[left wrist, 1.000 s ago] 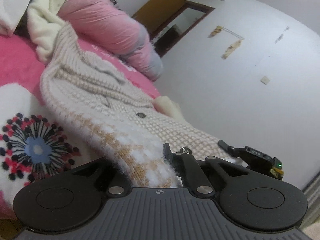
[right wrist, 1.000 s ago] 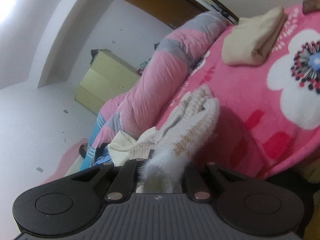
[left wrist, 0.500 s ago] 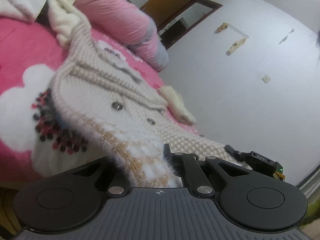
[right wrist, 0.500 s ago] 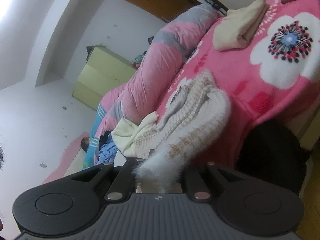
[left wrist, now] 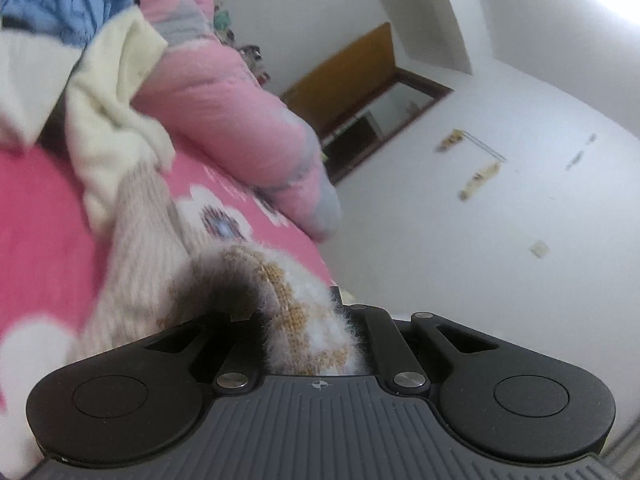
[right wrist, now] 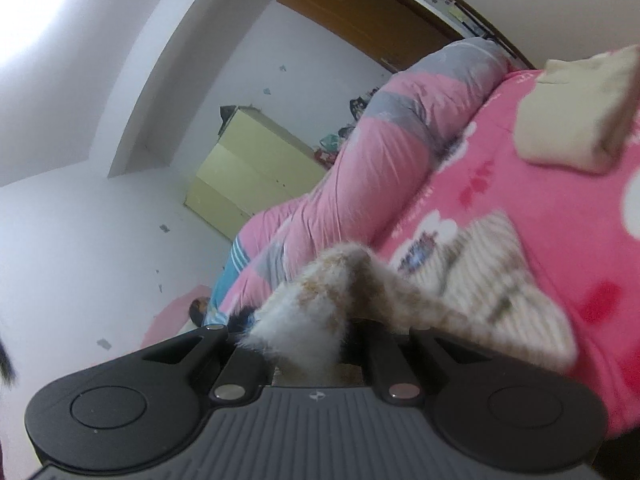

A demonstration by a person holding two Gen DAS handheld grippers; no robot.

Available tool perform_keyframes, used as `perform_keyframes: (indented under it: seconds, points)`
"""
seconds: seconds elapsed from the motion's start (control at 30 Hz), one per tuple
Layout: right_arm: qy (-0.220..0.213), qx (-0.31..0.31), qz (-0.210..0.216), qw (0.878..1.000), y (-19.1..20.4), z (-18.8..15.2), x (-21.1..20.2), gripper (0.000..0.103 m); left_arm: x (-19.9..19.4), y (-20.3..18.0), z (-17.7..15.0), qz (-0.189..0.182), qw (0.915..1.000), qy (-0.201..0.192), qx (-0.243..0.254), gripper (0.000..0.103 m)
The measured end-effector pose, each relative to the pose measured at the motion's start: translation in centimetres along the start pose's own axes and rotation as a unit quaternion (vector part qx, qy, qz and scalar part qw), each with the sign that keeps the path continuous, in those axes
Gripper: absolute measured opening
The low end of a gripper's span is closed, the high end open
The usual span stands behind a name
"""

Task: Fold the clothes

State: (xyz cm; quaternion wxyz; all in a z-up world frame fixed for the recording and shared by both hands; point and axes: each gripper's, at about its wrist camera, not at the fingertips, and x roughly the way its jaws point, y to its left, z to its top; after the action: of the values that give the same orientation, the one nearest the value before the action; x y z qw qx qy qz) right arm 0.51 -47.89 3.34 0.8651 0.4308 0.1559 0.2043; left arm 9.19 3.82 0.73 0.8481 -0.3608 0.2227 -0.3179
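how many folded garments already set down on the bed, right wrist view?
1. A folded cream garment lies on the pink bedspread at upper right, near the rolled duvet. The knit sweater is not folded yet. Anything outside the frame is hidden.

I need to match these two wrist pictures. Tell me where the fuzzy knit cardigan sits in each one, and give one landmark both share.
Left wrist: the knit cardigan runs from centre left down into the left gripper, which is clamped on its fuzzy edge.
Right wrist: the same cardigan lies lower right on the pink blanket, its edge pinched in the right gripper.
Shared landmark: the rolled pink quilt.
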Motion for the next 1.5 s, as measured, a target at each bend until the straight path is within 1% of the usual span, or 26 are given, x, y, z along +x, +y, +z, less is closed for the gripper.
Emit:
perform_keyframes:
  seconds: [0.1, 0.23, 0.4, 0.47, 0.53, 0.6, 0.63, 0.67, 0.7, 0.73, 0.8, 0.83, 0.9, 0.93, 1.03, 1.07, 1.1, 1.23, 1.33, 1.4, 1.47, 1.5]
  points:
    - [0.001, 0.008, -0.001, 1.000, -1.3, 1.9, 4.4, 0.007, 3.4, 1.3, 2.3, 0.015, 0.9999, 0.004, 0.000, 0.003]
    - [0.012, 0.033, -0.025, 0.999, -4.2, 4.0, 10.4, 0.007, 8.2, 3.8, 4.8, 0.039, 0.9987, 0.029, -0.013, 0.003]
    - [0.034, 0.065, -0.057, 0.996, -8.7, 5.7, 16.6, 0.007, 12.6, 7.8, 6.7, 0.072, 0.9956, 0.052, -0.031, 0.003]
    - [0.051, 0.081, -0.071, 0.993, -11.2, 6.0, 19.1, 0.008, 14.6, 10.0, 7.1, 0.083, 0.9924, 0.075, -0.052, 0.005]
    - [0.080, 0.116, -0.083, 0.987, -14.4, 6.1, 21.5, 0.009, 16.4, 12.8, 7.4, 0.096, 0.9844, 0.109, -0.100, 0.009]
    - [0.110, 0.170, -0.089, 0.975, -17.8, 5.9, 23.4, 0.010, 17.5, 15.5, 7.4, 0.085, 0.9739, 0.131, -0.164, 0.013]
    - [0.122, 0.197, -0.091, 0.968, -19.3, 5.8, 24.1, 0.010, 17.5, 16.4, 7.5, 0.062, 0.9692, 0.134, -0.197, 0.019]
    - [0.130, 0.211, -0.085, 0.965, -20.1, 5.9, 24.5, 0.010, 17.5, 17.4, 7.7, 0.039, 0.9631, 0.137, -0.228, 0.026]
    - [0.137, 0.218, -0.077, 0.963, -20.6, 6.0, 24.7, 0.011, 17.3, 18.0, 7.8, 0.015, 0.9564, 0.134, -0.259, 0.028]
    - [0.142, 0.225, -0.069, 0.962, -20.9, 6.3, 24.8, 0.013, 17.1, 18.9, 8.1, -0.010, 0.9468, 0.129, -0.295, 0.033]
    - [0.148, 0.240, -0.054, 0.958, -21.4, 6.7, 25.1, 0.024, 16.7, 19.9, 8.8, -0.040, 0.9342, 0.119, -0.334, 0.037]
    - [0.147, 0.252, -0.047, 0.955, -21.7, 6.9, 25.1, 0.027, 16.5, 20.1, 9.2, -0.044, 0.9317, 0.113, -0.342, 0.040]
    - [0.136, 0.265, -0.036, 0.954, -21.9, 7.6, 25.1, 0.047, 15.7, 19.8, 10.2, -0.046, 0.9373, 0.091, -0.333, 0.044]
    - [0.128, 0.266, -0.033, 0.955, -21.8, 8.0, 24.9, 0.048, 15.3, 19.7, 10.7, -0.047, 0.9399, 0.079, -0.329, 0.046]
    - [0.104, 0.254, -0.033, 0.961, -21.3, 9.6, 24.3, 0.055, 14.0, 19.0, 11.9, -0.038, 0.9545, 0.038, -0.293, 0.052]
    - [0.094, 0.249, -0.037, 0.963, -21.0, 9.9, 24.0, 0.062, 13.5, 18.8, 12.3, -0.033, 0.9585, 0.028, -0.282, 0.053]
    - [0.085, 0.245, -0.040, 0.965, -20.8, 10.2, 23.6, 0.064, 13.0, 18.7, 12.6, -0.027, 0.9622, 0.018, -0.271, 0.053]
    - [0.056, 0.217, -0.049, 0.973, -19.2, 10.3, 20.7, 0.066, 10.0, 17.2, 12.5, 0.016, 0.9758, -0.001, -0.218, 0.053]
    - [0.044, 0.183, -0.064, 0.980, -17.7, 9.8, 17.3, 0.069, 7.6, 15.9, 11.8, 0.045, 0.9837, 0.005, -0.174, 0.054]
    - [0.039, 0.156, -0.078, 0.984, -16.7, 9.3, 14.8, 0.072, 5.5, 14.5, 10.7, 0.060, 0.9884, 0.014, -0.139, 0.058]
    - [0.045, 0.131, -0.099, 0.985, -15.7, 8.0, 12.3, 0.074, 3.6, 13.0, 8.5, 0.073, 0.9913, 0.025, -0.106, 0.064]
    - [0.048, 0.118, -0.110, 0.986, -15.3, 7.3, 11.1, 0.075, 2.9, 12.6, 7.3, 0.081, 0.9914, 0.034, -0.097, 0.066]
